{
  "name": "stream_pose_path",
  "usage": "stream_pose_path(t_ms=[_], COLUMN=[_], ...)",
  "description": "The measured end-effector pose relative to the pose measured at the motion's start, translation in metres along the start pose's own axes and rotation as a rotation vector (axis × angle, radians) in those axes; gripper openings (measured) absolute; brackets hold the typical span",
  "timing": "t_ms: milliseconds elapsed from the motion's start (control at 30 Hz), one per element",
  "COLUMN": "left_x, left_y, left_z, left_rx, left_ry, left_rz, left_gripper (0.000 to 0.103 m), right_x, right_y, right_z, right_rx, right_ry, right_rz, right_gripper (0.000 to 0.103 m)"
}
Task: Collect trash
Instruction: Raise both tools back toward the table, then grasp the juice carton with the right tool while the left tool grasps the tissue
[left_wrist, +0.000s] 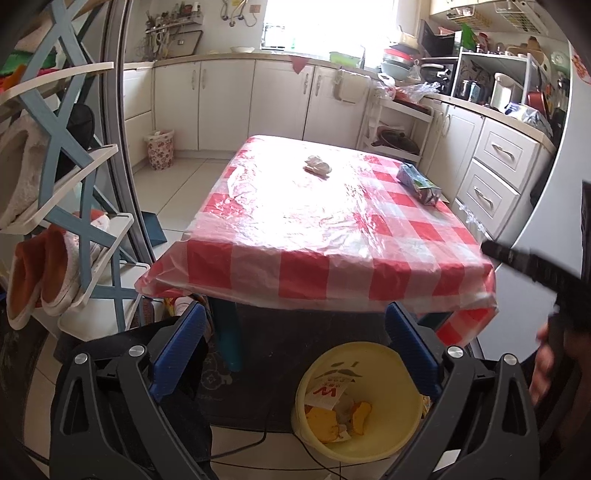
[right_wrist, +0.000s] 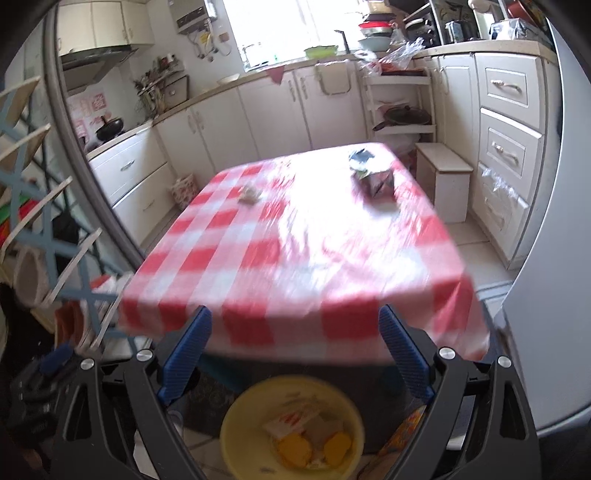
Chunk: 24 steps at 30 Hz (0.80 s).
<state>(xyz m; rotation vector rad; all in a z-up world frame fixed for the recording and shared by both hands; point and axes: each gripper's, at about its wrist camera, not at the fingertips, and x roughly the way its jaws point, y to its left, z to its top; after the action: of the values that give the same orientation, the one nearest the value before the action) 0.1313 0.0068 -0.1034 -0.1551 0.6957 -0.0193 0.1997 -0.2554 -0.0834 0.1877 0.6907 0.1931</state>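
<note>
You're holding both the left hand-held gripper (left_wrist: 295, 354) and right hand-held gripper (right_wrist: 295, 358) open and empty over the bucket (left_wrist: 369, 443), so I'd be reaching for the carton (left_wrist: 419, 183) and crumpled tissue (left_wrist: 317, 165) out on the bench (left_wrist: 295, 266), squeezing gently.

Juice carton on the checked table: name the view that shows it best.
The left wrist view. There the juice carton lies sharp near the table's right edge, with its green and purple print clear. In the right wrist view the carton is closer to centre but smeared by motion blur, so its print is unreadable.
</note>
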Motion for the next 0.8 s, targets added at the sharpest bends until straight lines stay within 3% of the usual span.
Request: stream_pose_path(t_ms=[233,467,800], left_x=[0.033,0.083,0.212], left_y=[-0.006,-0.025,-0.041], left_z=[0.034,0.078,0.162], left_rx=[-0.024,-0.029,-0.177], left_ry=[0.015,0.025,0.076], left_rz=[0.004,-0.018,-0.029], left_gripper=[0.094,0.095,0.095], right_x=[0.041,0.100,0.181], right_y=[-0.033,-0.062,-0.075], right_z=[0.066,0.106,0.140], right_rx=[-0.025,-0.016,-0.100], right_ry=[-0.014,0.010,0.123], right_rz=[-0.060,-0.119,-0.176], right_gripper=[0.089,0.089,0.089])
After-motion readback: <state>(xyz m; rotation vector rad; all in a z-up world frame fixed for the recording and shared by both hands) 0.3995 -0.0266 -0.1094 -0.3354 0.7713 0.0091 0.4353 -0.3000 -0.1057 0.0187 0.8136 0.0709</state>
